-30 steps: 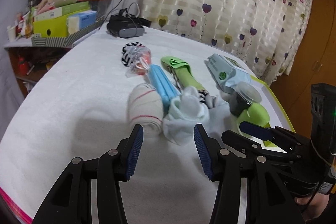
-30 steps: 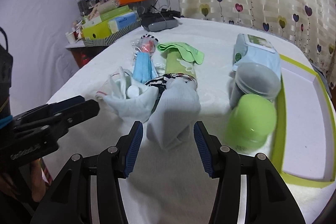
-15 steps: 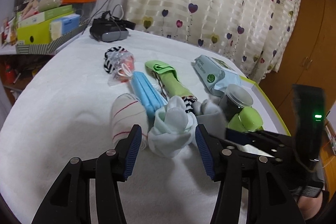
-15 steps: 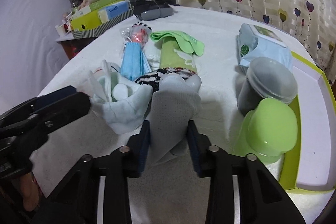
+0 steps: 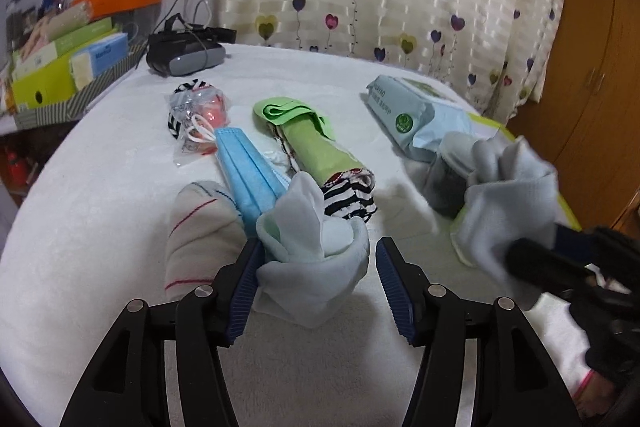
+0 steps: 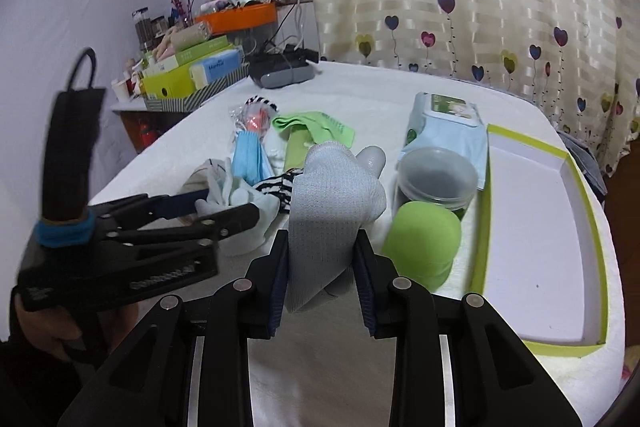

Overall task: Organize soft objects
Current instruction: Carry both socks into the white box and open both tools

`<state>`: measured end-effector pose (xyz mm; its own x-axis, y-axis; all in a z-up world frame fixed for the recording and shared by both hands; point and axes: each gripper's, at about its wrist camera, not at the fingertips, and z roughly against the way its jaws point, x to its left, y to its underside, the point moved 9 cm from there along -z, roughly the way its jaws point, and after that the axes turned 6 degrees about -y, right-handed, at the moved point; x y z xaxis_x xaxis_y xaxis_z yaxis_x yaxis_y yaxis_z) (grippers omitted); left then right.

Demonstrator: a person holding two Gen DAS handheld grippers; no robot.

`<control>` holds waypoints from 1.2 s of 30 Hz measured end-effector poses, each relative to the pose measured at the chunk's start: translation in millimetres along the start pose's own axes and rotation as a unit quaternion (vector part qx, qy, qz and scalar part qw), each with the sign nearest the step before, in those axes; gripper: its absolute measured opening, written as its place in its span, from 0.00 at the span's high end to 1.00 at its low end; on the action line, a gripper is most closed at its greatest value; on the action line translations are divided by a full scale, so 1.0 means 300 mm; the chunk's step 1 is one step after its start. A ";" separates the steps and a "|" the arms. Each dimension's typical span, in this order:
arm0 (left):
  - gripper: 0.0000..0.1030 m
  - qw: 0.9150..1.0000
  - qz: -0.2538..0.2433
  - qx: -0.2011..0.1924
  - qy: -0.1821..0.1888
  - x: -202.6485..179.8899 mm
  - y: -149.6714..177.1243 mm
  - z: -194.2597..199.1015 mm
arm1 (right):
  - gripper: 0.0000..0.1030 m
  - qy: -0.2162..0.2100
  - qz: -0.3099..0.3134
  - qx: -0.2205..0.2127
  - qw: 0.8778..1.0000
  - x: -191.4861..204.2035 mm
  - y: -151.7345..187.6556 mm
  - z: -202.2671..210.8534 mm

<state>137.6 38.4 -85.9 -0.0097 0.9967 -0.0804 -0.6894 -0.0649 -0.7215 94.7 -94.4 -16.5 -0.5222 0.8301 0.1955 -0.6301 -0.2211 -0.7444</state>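
Right claw (image 6: pixel 322 267) has just been closing and is now clamped on the grey sock (image 6: pixel 332 195) — sock lifted off the white tabletop (image 6: pixel 360 99), hanging between the pads, just left of the green lid (image 6: pixel 420 239) and the open tray (image 6: pixel 536 227). Left claw (image 5: pixel 316 283) has just been opening and stands apart around the pale sock bundle (image 5: pixel 312 251), left pad touching it, right pad clear. The bundle sits on the tabletop at the near end of the blue mask (image 5: pixel 248 167) — striped roll (image 5: pixel 200 223) just left, wipes pack (image 5: pixel 412 111) far right.
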 end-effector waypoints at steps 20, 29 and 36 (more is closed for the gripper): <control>0.75 0.998 0.013 -0.063 0.000 -0.038 -0.062 0.216 | 0.69 -0.016 0.003 -0.043 0.999 -0.025 -0.017 0.107; 0.75 0.996 -0.013 -0.078 0.036 -0.199 -0.143 0.237 | 0.69 0.017 -0.026 -0.066 0.997 -0.169 -0.026 0.190; 0.75 0.992 -0.046 -0.077 0.085 -0.398 -0.191 0.217 | 0.69 0.056 -0.057 -0.073 0.994 -0.331 -0.019 0.247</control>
<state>131.2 -73.7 9.9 0.1789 0.9772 -0.1143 -0.5628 0.0063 -0.8266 107.6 -213.6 15.5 -0.3806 0.8988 0.2176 -0.5870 -0.0530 -0.8078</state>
